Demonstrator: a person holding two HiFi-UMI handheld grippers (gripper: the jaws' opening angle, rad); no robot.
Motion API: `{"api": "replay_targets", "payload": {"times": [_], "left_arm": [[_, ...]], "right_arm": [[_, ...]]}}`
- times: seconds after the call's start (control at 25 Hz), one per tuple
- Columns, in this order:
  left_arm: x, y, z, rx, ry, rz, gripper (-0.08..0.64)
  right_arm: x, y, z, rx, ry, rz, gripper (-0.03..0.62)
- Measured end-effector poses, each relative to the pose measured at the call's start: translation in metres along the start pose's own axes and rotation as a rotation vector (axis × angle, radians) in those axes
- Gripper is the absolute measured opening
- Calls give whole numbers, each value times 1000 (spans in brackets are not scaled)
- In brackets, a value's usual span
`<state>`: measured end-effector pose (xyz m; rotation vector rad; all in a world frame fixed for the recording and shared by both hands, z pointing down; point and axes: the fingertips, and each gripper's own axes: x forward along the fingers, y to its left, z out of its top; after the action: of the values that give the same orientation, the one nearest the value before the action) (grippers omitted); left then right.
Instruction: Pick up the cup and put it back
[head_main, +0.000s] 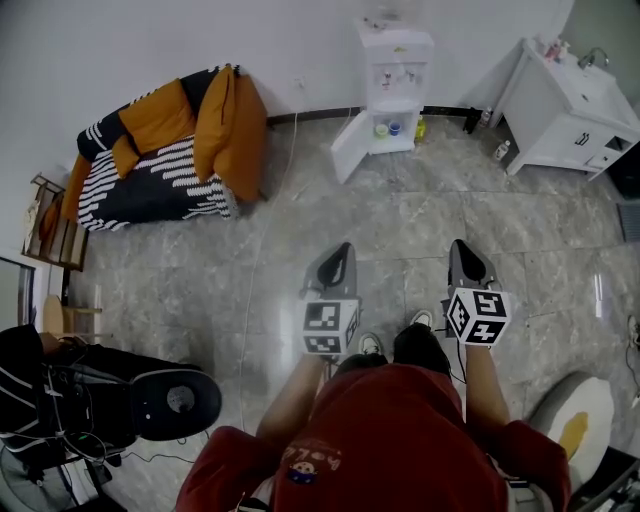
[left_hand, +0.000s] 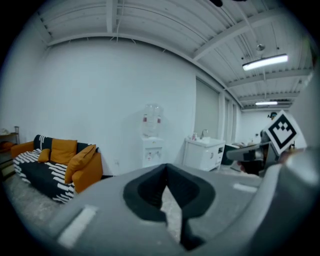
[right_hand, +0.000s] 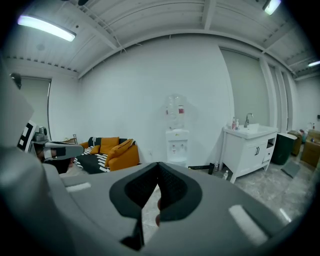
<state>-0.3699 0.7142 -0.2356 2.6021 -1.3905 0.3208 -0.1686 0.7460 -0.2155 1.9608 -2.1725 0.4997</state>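
The person in the red top (head_main: 400, 430) stands on the grey marbled floor (head_main: 300, 215) with both arms held forward. There is a claw in each hand, and both point toward 12 o'clock in the head view, tipped a little downward. The left claw (head_main: 346, 248) is clenched on nothing. In the left gripper view its two dark pads meet at the tips, and only floor shows through the narrow wedge beneath them. The right claw (head_main: 461, 244) is clenched and empty in the same way, with its tips together in the right gripper view. Each carries its marker cube at the near end, the left cube (head_main: 331, 327) and the right cube (head_main: 477, 315). The two claws hang side by side, apart from each other, over bare floor.

The cup is well away from both claws. At 12 o'clock from them a white water dispenser (head_main: 397, 70) stands against the wall, its lower door (head_main: 350, 148) swung open toward 7 o'clock. In the open lower compartment two small cups stand close together (too small to make out more than colour). A green cup (head_main: 381, 129) is at the 9 o'clock side and a blue cup (head_main: 395, 128) at the 3 o'clock side.

At 10 o'clock a black-and-white striped sofa (head_main: 150, 185) with orange cushions (head_main: 228, 125) sits by the wall. At 2 o'clock is a white sink cabinet (head_main: 560, 115), with a small bottle (head_main: 502, 150) on the floor near its corner. At 8 o'clock lies dark equipment (head_main: 150, 400) with cables, which I cannot name.
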Motion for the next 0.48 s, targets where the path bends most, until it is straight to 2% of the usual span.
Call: {"api": "replay_targets", "payload": {"times": [0.24,0.48], "left_arm": [[21,13,1,-8,3,3,0],[64,17,12,-3,-11,20,0]], "right_arm": [[22,-6,3,44,6,6,-2],[55,-33,12,74,-3,21,-2]]}}
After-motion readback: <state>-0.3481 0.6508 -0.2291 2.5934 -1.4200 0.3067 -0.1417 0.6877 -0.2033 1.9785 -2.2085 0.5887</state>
